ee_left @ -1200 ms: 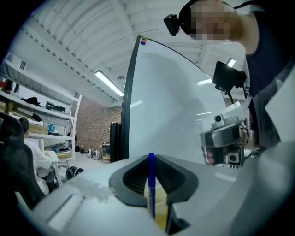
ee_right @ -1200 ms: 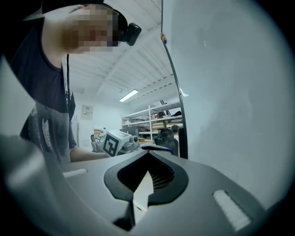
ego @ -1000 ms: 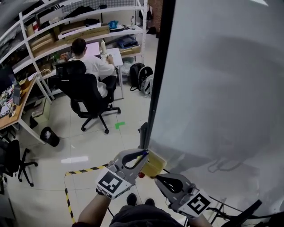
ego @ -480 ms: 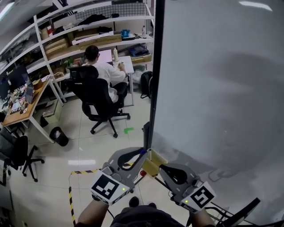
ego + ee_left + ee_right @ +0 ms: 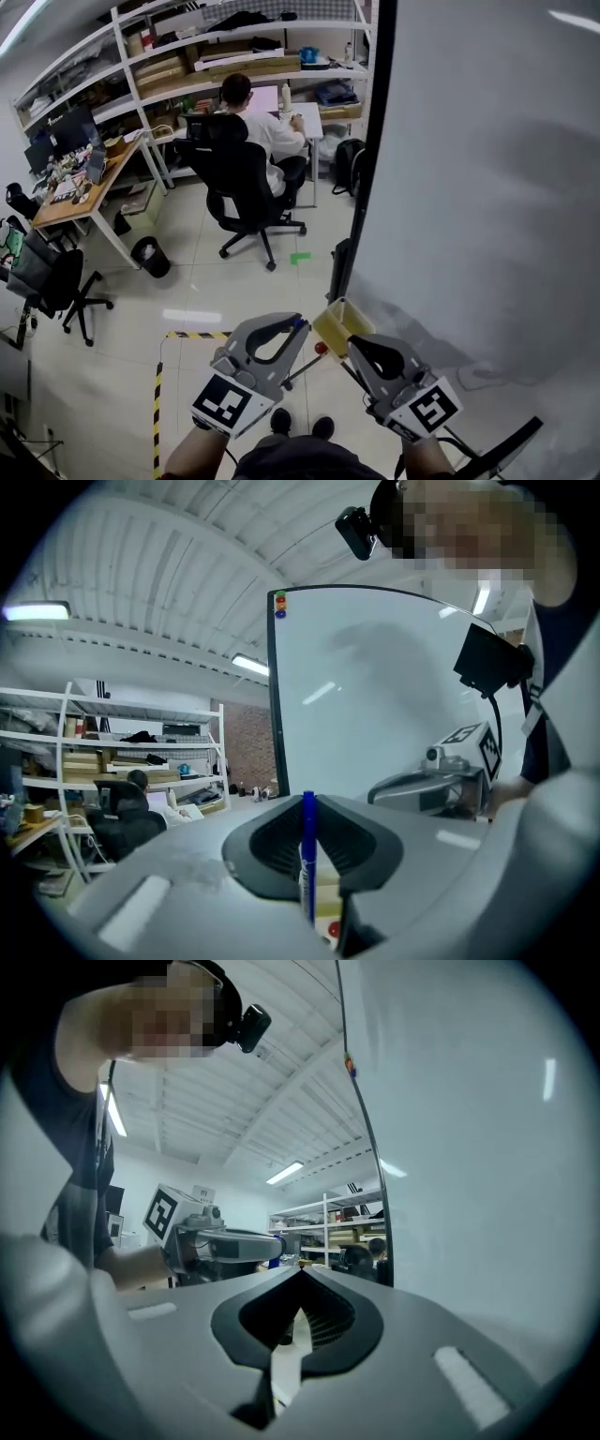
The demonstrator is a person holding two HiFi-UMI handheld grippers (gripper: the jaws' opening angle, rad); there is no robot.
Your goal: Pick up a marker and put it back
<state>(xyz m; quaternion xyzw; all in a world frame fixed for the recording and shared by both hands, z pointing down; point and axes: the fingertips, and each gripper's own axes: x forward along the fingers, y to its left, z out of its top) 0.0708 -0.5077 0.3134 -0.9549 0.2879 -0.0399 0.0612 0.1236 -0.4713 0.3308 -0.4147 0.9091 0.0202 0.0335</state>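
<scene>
**Gripper state.** The left gripper (image 5: pixel 298 330) is closed on 1 slim blue marker (image 5: pixel 308 855). The pads pinch its barrel, and both ends stand clear of the jaws. The right gripper (image 5: pixel 300 1277) is pressed together at the tips with nothing between the jaws.

**Location of the task item.** The marker is in the air in the left gripper's hold. It is just beside the small yellow open-topped tray (image 5: pixel 339 323), which sits at the foot of the black-framed side edge of the large whiteboard (image 5: pixel 487 187). A small red round part (image 5: pixel 321 349) lies just below the tray; what it is cannot be told.

**Governing relation.**
- The marker's long axis stands upright and crosses the line along which the gripper points, which is roughly level.
- The tray lies ahead of the left jaws and slightly below them, toward the whiteboard.
- The right gripper is on the far side of the tray, near it, but holds nothing.

**Assessment.** Pick-up appears complete and the return is outstanding. The left gripper is the one to set the marker down. The return likely needs the marker brought over the tray's open top before the pads release.
</scene>
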